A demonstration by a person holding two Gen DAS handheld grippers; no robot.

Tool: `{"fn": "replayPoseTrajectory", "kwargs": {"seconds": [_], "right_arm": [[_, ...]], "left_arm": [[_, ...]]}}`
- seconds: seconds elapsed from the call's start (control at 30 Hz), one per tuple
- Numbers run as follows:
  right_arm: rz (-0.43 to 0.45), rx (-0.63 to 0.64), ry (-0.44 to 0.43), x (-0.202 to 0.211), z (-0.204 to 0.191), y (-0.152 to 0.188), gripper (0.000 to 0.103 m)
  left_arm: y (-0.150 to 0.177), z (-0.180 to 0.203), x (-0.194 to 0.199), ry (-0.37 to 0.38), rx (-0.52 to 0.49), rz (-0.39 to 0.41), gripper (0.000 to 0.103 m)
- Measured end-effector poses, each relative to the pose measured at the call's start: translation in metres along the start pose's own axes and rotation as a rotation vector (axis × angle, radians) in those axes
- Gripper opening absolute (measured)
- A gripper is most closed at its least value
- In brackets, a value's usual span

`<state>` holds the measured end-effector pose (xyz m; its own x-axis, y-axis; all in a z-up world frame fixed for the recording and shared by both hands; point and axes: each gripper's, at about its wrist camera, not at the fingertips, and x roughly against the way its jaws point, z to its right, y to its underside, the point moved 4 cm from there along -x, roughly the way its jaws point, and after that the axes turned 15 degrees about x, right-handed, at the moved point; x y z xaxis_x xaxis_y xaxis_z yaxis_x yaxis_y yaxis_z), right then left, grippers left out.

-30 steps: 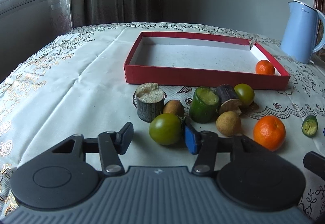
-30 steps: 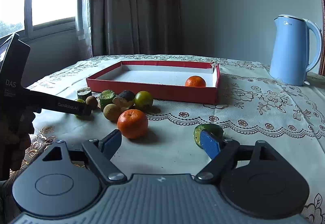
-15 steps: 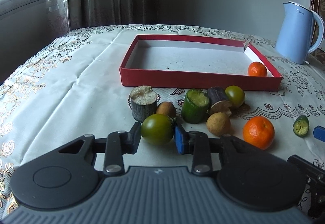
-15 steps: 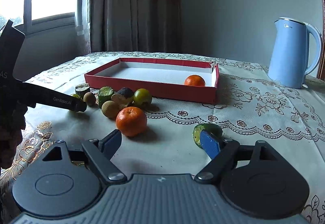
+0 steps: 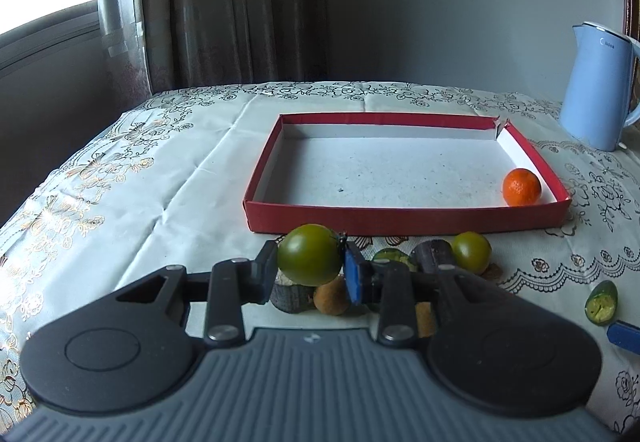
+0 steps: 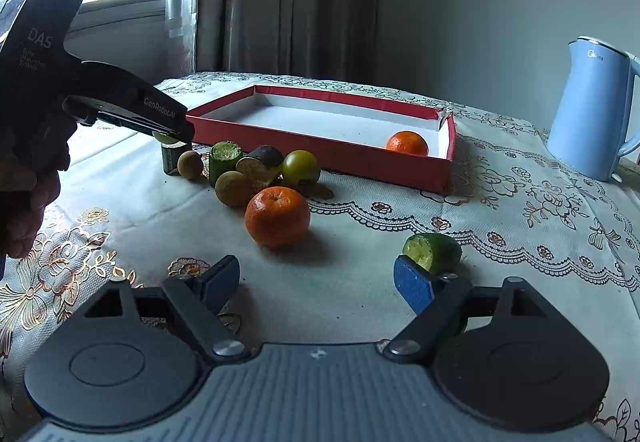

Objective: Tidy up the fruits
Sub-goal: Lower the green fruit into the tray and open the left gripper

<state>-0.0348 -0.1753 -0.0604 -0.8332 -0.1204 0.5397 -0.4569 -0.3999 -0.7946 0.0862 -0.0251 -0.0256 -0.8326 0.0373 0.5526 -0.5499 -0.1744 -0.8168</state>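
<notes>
Left gripper (image 5: 310, 268) clamped on a green tomato (image 5: 310, 260), pads pressing both its sides; tomato is lifted off the cloth, above a short grey-barked stump piece (image 5: 290, 296) and a small brown round fruit (image 5: 331, 300) that sit under it. It hangs just in front of the near wall of the red tray (image 5: 400, 219), not over it. In the right wrist view the left gripper (image 6: 172, 131) comes in from the left, only a sliver of the green fruit showing under its tip.

Tray holds one small orange (image 5: 521, 186) in its near right corner, touching or nearly touching the wall.

Right gripper (image 6: 316, 282) jaws wide apart, nothing between them, low over the tablecloth (image 6: 500, 209). A cut green fruit piece (image 6: 432, 252) lies just beyond its right blue pad, touching or almost. A bigger orange (image 6: 277, 217) lies ahead of the left finger, apart from it.

Loose cluster near the tray front: second green tomato (image 6: 301, 166), cut green cylinder piece (image 6: 224, 159), dark cut piece (image 6: 260, 161), another brown round fruit (image 6: 232, 187).

Blue kettle (image 6: 592, 109) far right, well apart from the fruit.
</notes>
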Motion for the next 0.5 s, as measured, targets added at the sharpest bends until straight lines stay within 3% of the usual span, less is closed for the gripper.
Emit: {"fn": "replayPoseTrajectory", "kwargs": {"seconds": [0.5], "right_arm": [[-0.005, -0.042, -0.026, -0.003, 0.006, 0.002, 0.085]], "left_arm": [[-0.052, 0.036, -0.06, -0.046, 0.001, 0.057, 0.031]]}}
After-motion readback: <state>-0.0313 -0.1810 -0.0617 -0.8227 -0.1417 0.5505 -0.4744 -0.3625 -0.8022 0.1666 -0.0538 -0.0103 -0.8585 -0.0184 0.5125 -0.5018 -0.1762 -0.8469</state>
